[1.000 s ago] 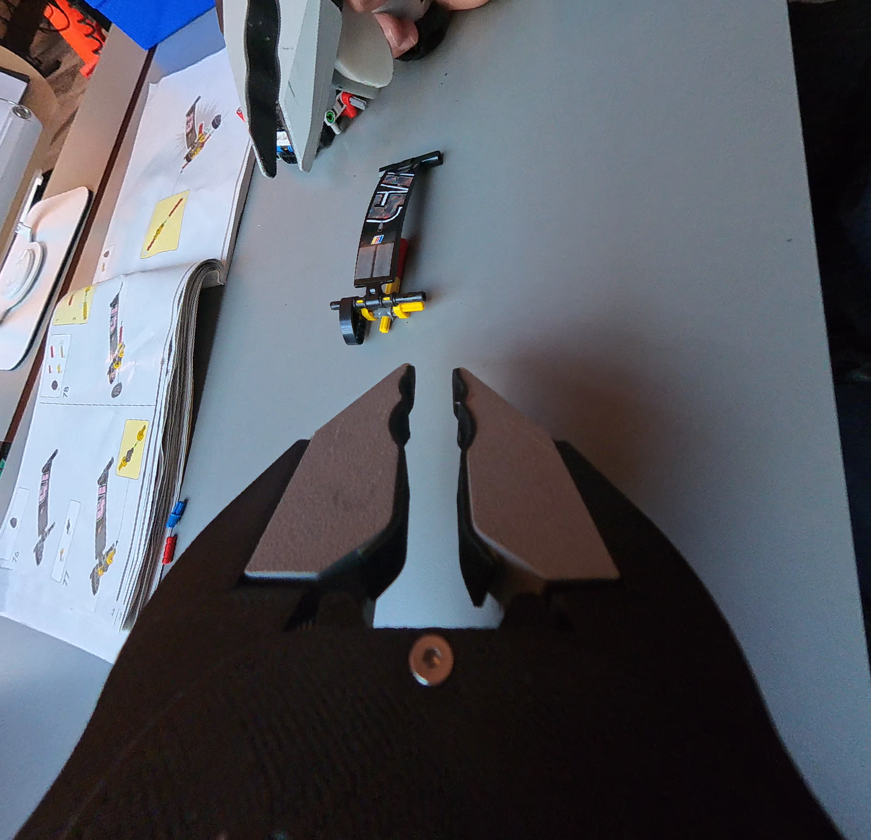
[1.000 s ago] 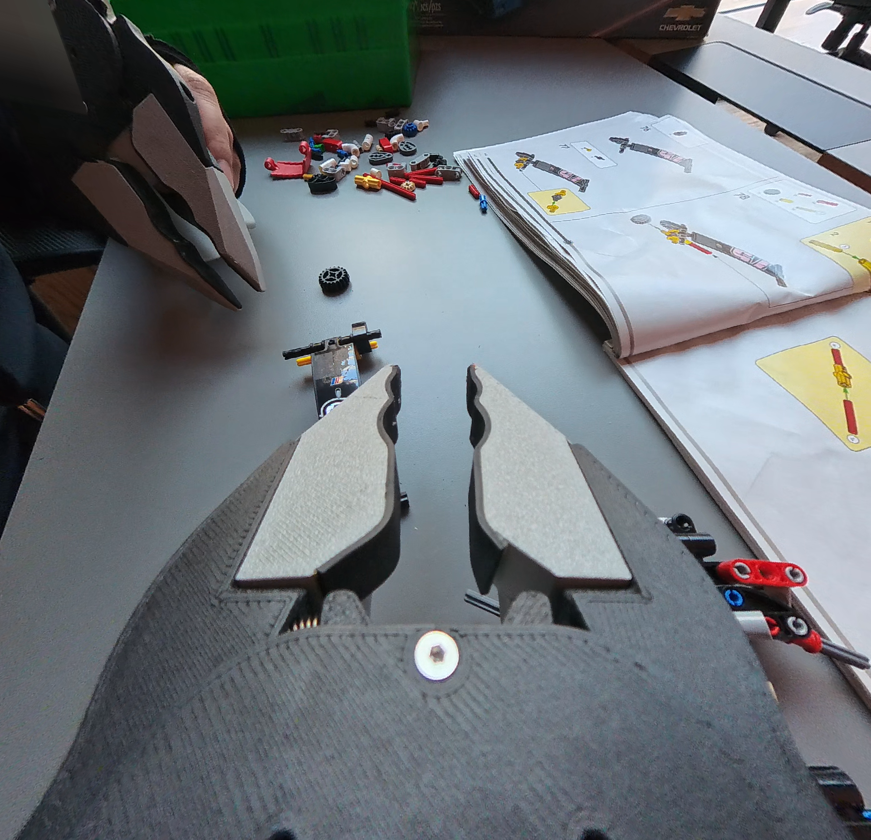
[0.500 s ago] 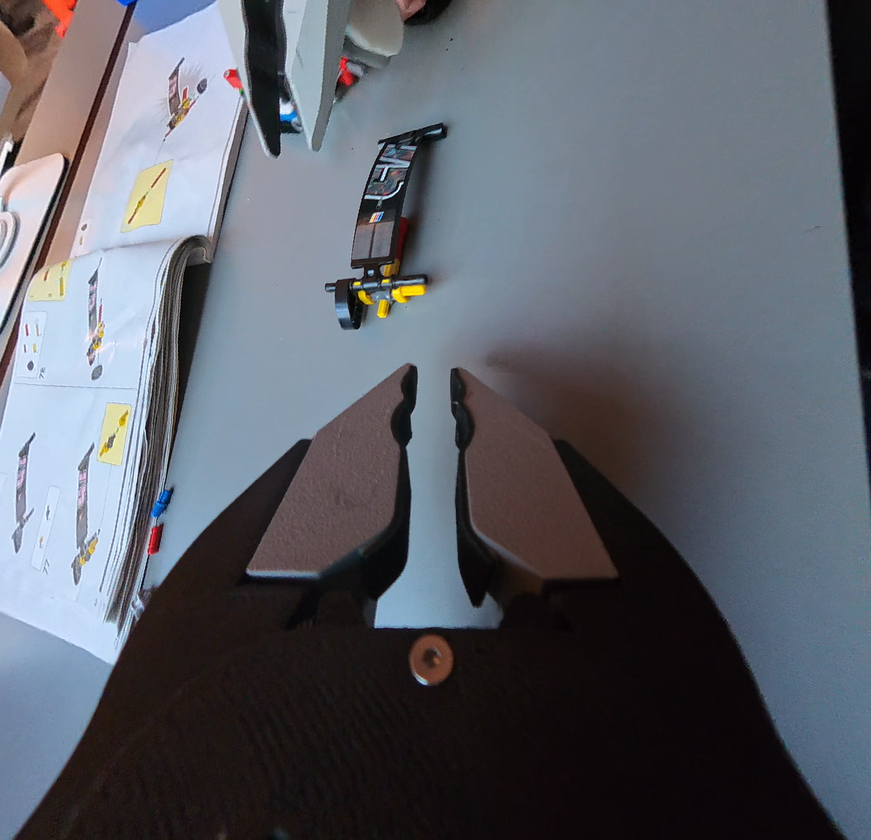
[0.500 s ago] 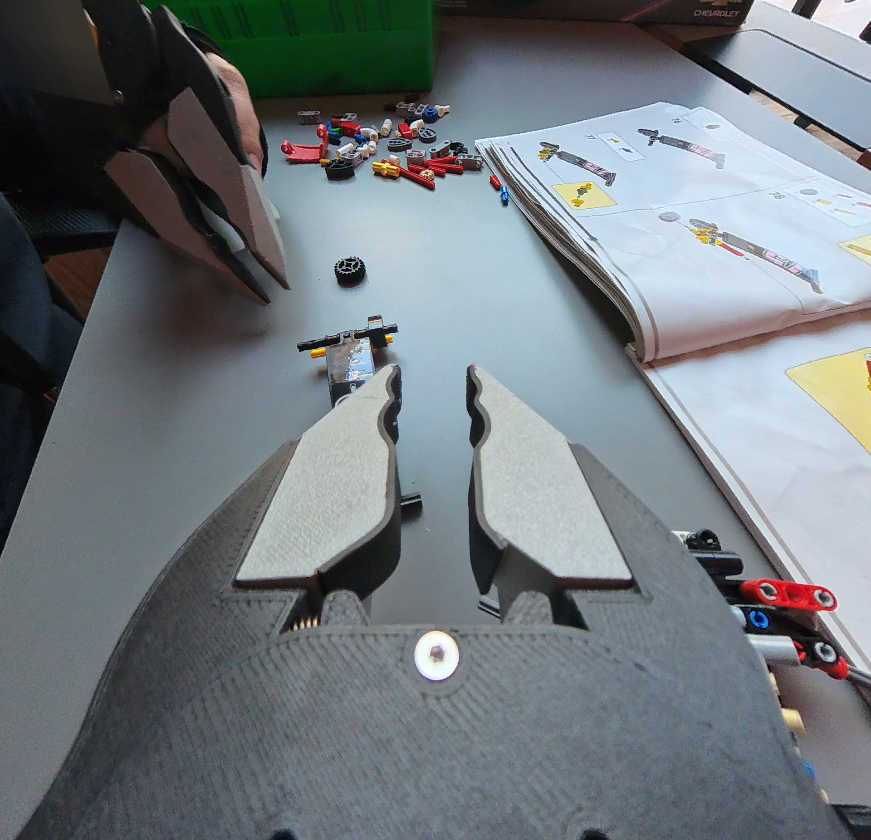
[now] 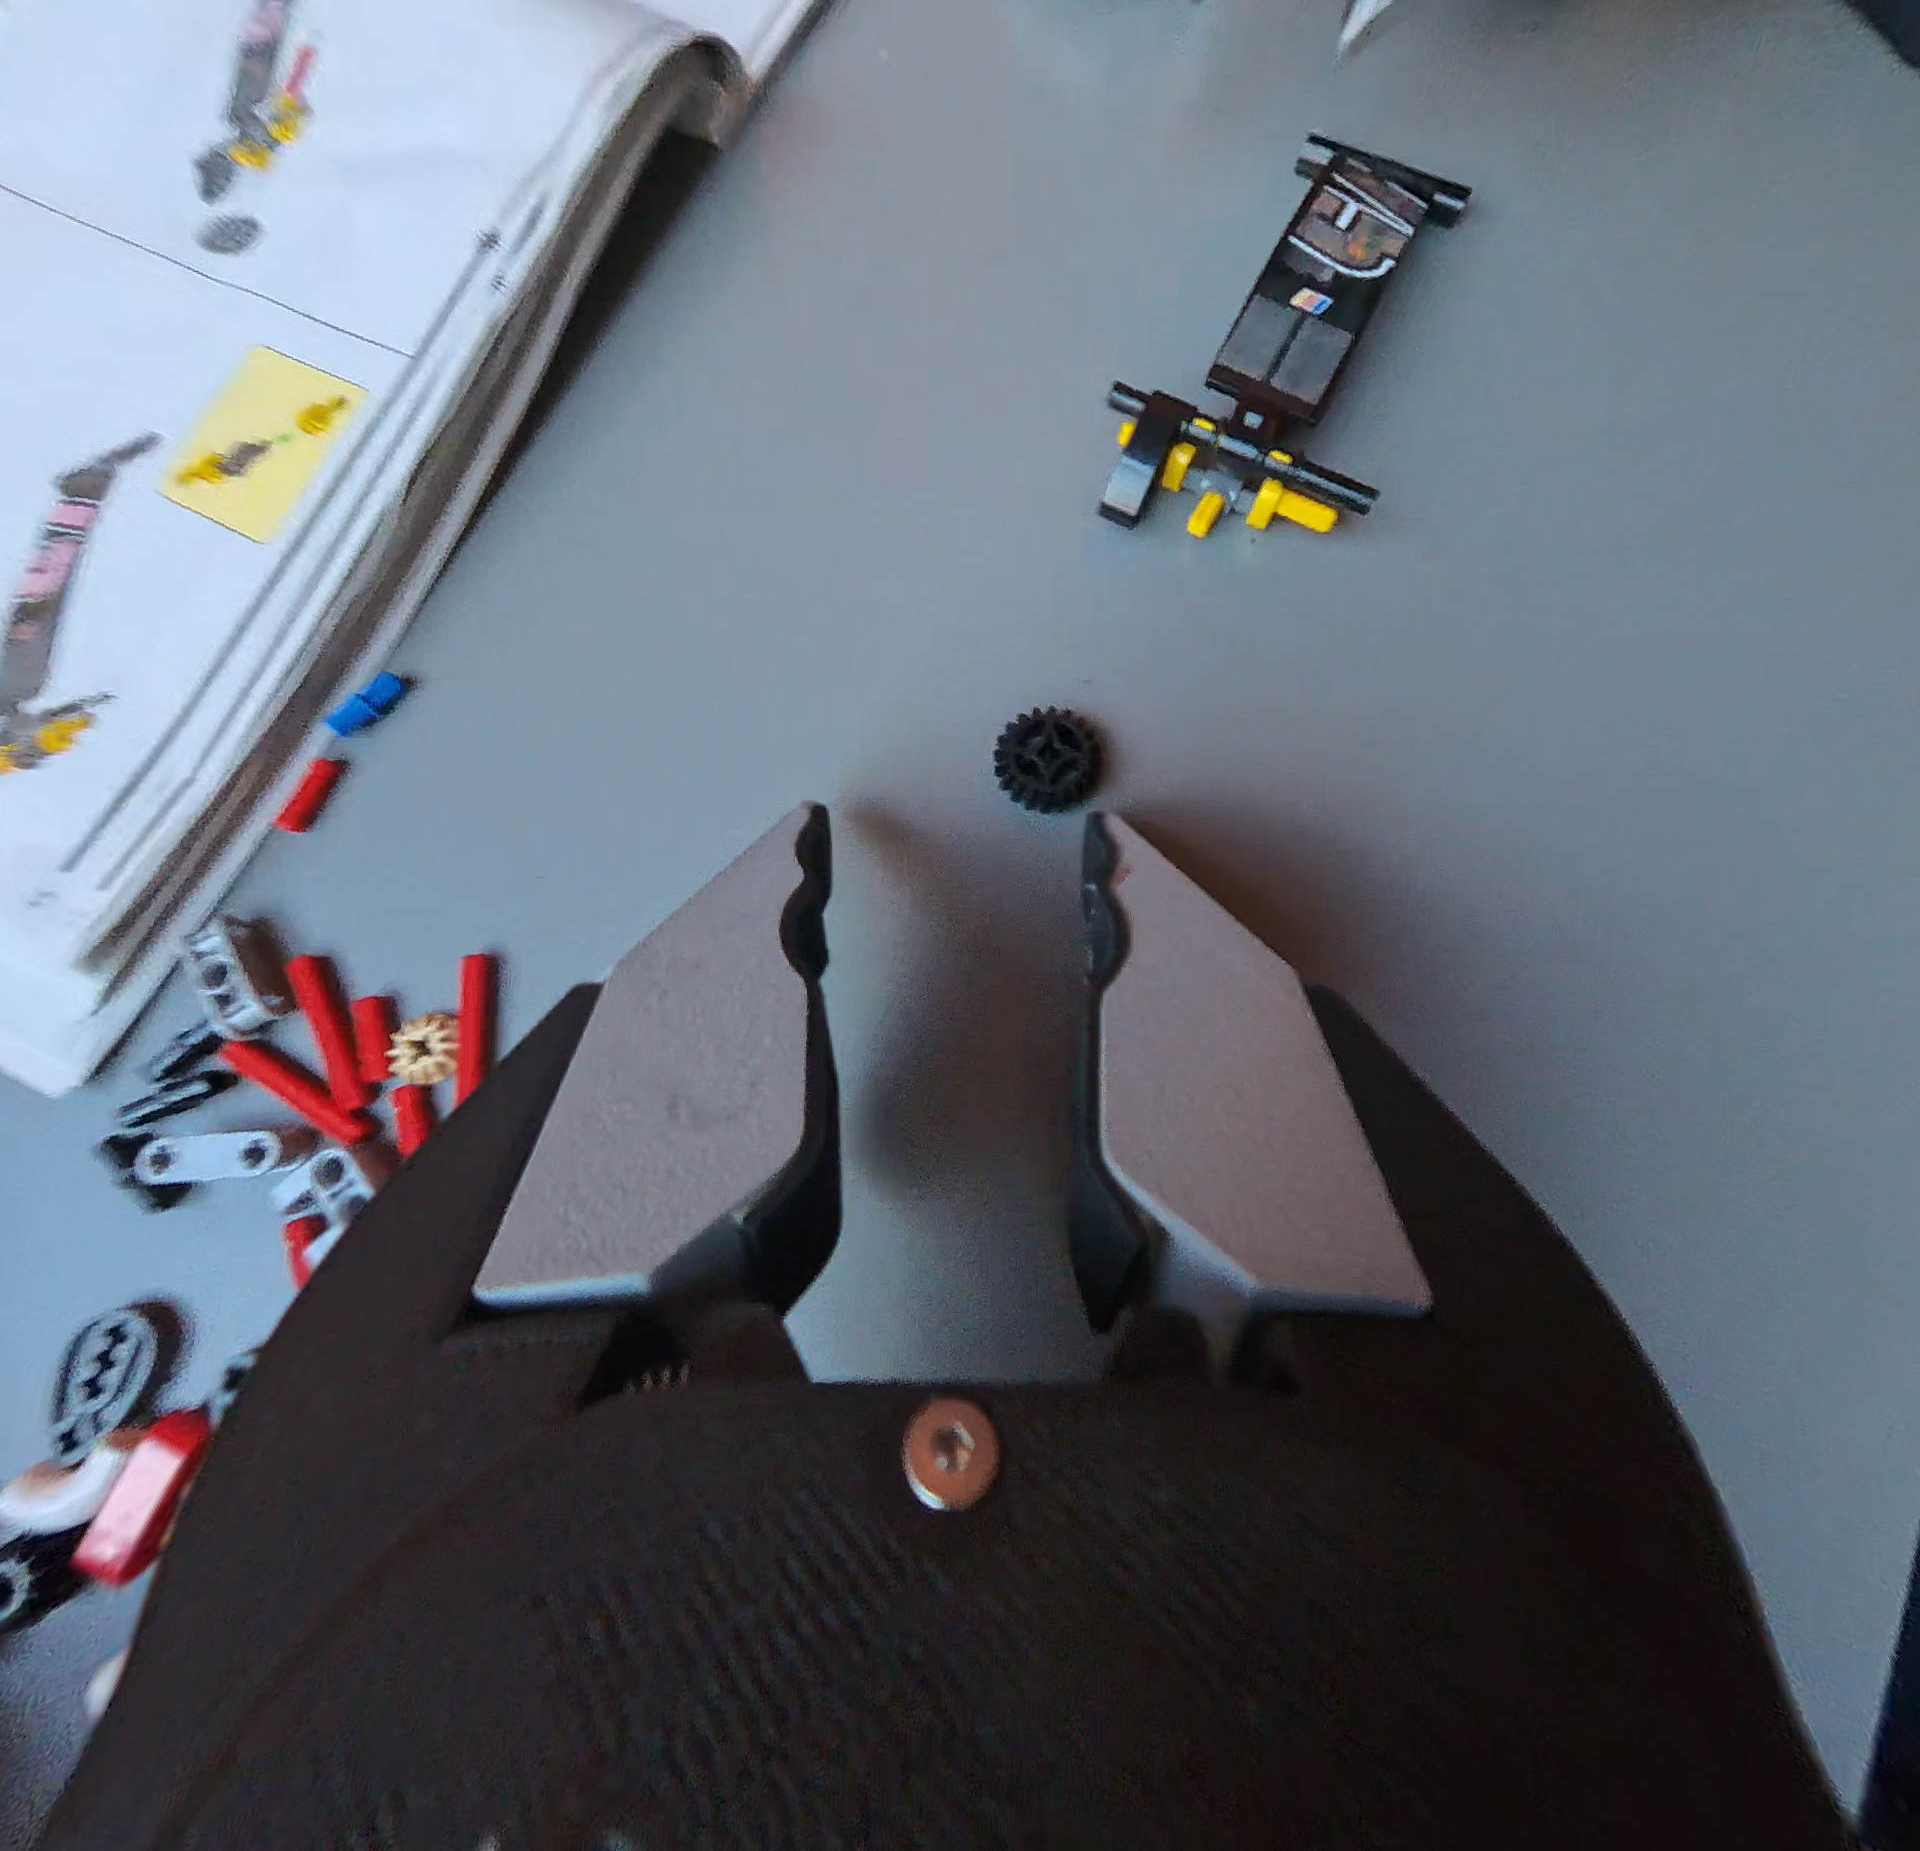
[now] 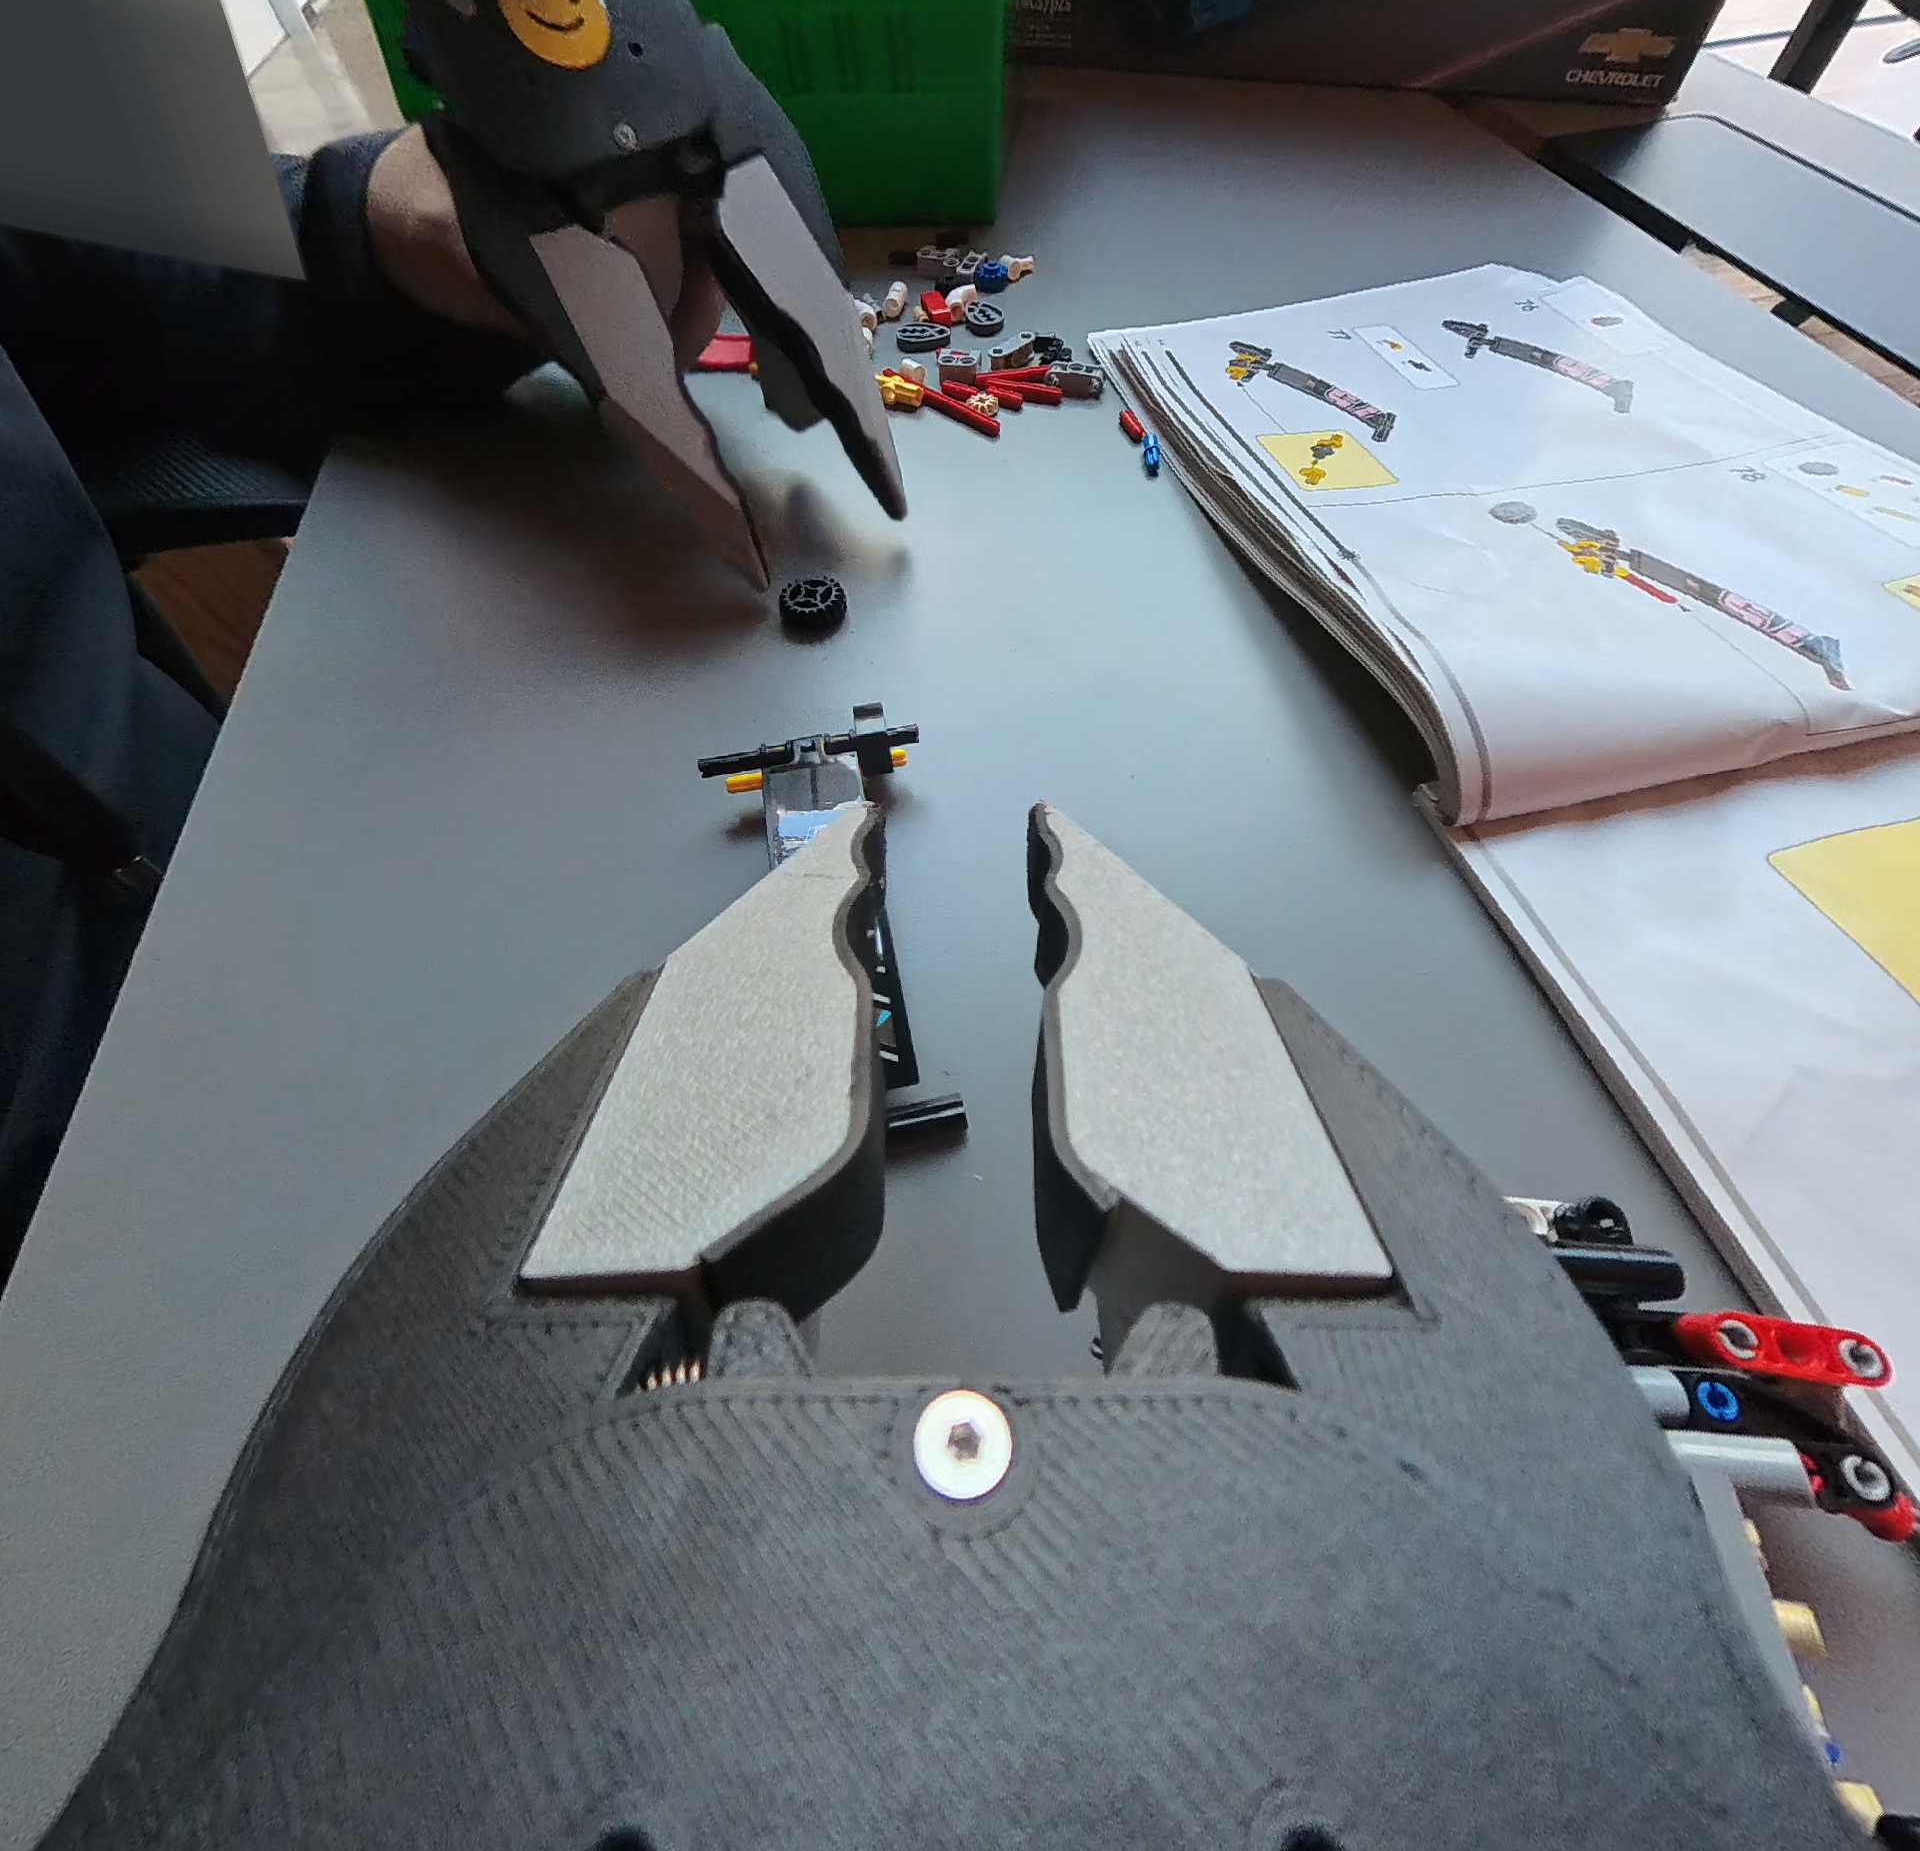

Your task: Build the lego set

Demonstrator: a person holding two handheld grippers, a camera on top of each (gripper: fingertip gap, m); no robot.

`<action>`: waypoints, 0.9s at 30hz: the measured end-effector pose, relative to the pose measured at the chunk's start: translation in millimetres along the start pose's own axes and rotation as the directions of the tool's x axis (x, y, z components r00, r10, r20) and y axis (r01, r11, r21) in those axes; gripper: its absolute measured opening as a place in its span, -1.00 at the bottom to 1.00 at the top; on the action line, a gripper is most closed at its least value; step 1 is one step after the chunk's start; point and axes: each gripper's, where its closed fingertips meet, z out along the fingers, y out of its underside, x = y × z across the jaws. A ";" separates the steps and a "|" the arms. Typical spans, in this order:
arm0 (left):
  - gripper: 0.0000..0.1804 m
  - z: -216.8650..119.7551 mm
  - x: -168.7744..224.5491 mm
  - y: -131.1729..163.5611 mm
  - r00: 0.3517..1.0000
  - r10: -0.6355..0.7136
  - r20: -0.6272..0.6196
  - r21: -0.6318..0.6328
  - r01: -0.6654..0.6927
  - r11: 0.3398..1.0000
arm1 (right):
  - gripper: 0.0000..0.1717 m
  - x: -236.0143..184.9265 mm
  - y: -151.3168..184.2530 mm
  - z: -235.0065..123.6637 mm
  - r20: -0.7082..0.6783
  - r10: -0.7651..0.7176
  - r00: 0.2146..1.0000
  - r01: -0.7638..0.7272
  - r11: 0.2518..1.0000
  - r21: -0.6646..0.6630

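Note:
My left gripper (image 5: 956, 819) is open and empty, low over the grey table (image 5: 1558, 866). A small black gear (image 5: 1049, 759) lies flat just beyond its fingertips, nearer the right one and untouched. The right wrist view shows the same gripper (image 6: 826, 544) spread above the gear (image 6: 812, 604). A black curved panel assembly with yellow pins (image 5: 1288, 347) lies farther on. My right gripper (image 6: 956, 812) is open with nothing between its pads. The assembly (image 6: 805, 762) lies on the table, partly hidden behind its left finger (image 6: 748, 1022).
An open instruction booklet (image 6: 1558, 554) lies at the right. A pile of small red, grey and black parts (image 6: 977, 367) sits before a green bin (image 6: 831, 66) and a cardboard box (image 6: 1351, 4). More parts (image 6: 1766, 1386) lie beside my right gripper. My right fingertips sit around 15 centimetres from my left ones.
My left gripper has swung round towards the loose parts and come down by the black gear, and its jaws have opened wide. My right gripper has barely moved and keeps the same gap.

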 end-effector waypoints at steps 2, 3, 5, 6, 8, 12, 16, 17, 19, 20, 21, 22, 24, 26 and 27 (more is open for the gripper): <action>-0.49 3.8 4.3 0.6 1.000 0.013 -0.012 -0.007 -0.013 1.000 | -0.72 -0.7 -0.4 0.1 0.003 -0.001 1.000 0.001 1.000 0.002; -0.50 5.1 5.5 0.2 1.000 0.026 -0.009 -0.008 -0.026 1.000 | -0.72 -0.9 -0.5 0.2 0.005 -0.001 1.000 0.001 1.000 0.003; -0.53 6.4 7.8 -1.6 0.999 0.038 -0.011 -0.003 -0.038 0.999 | -0.72 -1.7 -0.7 0.9 0.010 0.000 1.000 0.000 1.000 0.002; -0.54 7.3 8.5 -2.2 0.999 0.037 -0.015 -0.001 -0.037 0.999 | -0.72 -2.2 -0.8 1.4 0.013 0.000 1.000 0.000 1.000 0.002; -0.54 8.7 9.1 -3.3 0.999 0.032 -0.023 0.000 -0.032 1.000 | -0.72 -3.2 -1.1 2.6 0.020 0.000 1.000 0.000 1.000 0.000; -0.56 13.1 10.3 -7.1 0.999 0.030 -0.029 0.002 -0.030 1.000 | -0.72 -5.1 -1.3 4.3 0.030 -0.004 1.000 0.004 1.000 -0.004; -0.79 16.0 15.2 -10.3 0.997 0.073 -0.025 0.006 -0.073 0.997 | -0.73 -7.5 -2.3 4.4 0.034 -0.015 0.999 0.014 1.000 0.003; -0.79 16.3 15.4 -10.8 0.996 0.087 -0.015 0.006 -0.087 0.996 | -0.73 -7.7 -2.3 4.5 0.033 -0.016 0.999 0.016 1.000 0.003; -0.79 16.2 15.5 -11.4 0.994 0.113 0.007 0.004 -0.113 0.994 | -0.73 -7.3 -2.0 4.6 0.033 -0.013 0.999 0.013 1.000 0.001; -0.79 16.3 15.8 -11.9 0.991 0.130 0.019 0.001 -0.130 0.991 | -0.73 -7.0 -2.1 4.5 0.033 -0.009 0.999 0.009 1.000 0.002; -0.79 16.1 16.6 -13.4 0.988 0.152 0.031 0.004 -0.152 0.988 | -0.74 -6.5 -2.4 4.1 0.032 -0.006 0.999 0.005 1.000 0.005; -0.79 15.2 17.9 -16.1 0.983 0.176 0.045 0.014 -0.176 0.984 | -0.74 -5.7 -2.8 3.6 0.031 -0.001 1.000 0.001 1.000 0.010; -0.79 11.5 21.2 -24.5 0.973 0.221 0.069 0.054 -0.225 0.973 | -0.74 -3.3 -4.6 2.1 0.025 0.009 1.000 -0.010 1.000 0.024; -0.79 4.9 23.6 -36.0 0.961 0.257 0.103 0.116 -0.269 0.956 | -0.76 0.1 -7.8 -0.5 0.011 0.015 1.000 -0.016 0.999 0.050; -0.79 0.6 24.9 -42.2 0.956 0.269 0.116 0.153 -0.285 0.946 | -0.78 1.8 -10.2 -2.2 0.005 0.019 1.000 -0.019 0.998 0.068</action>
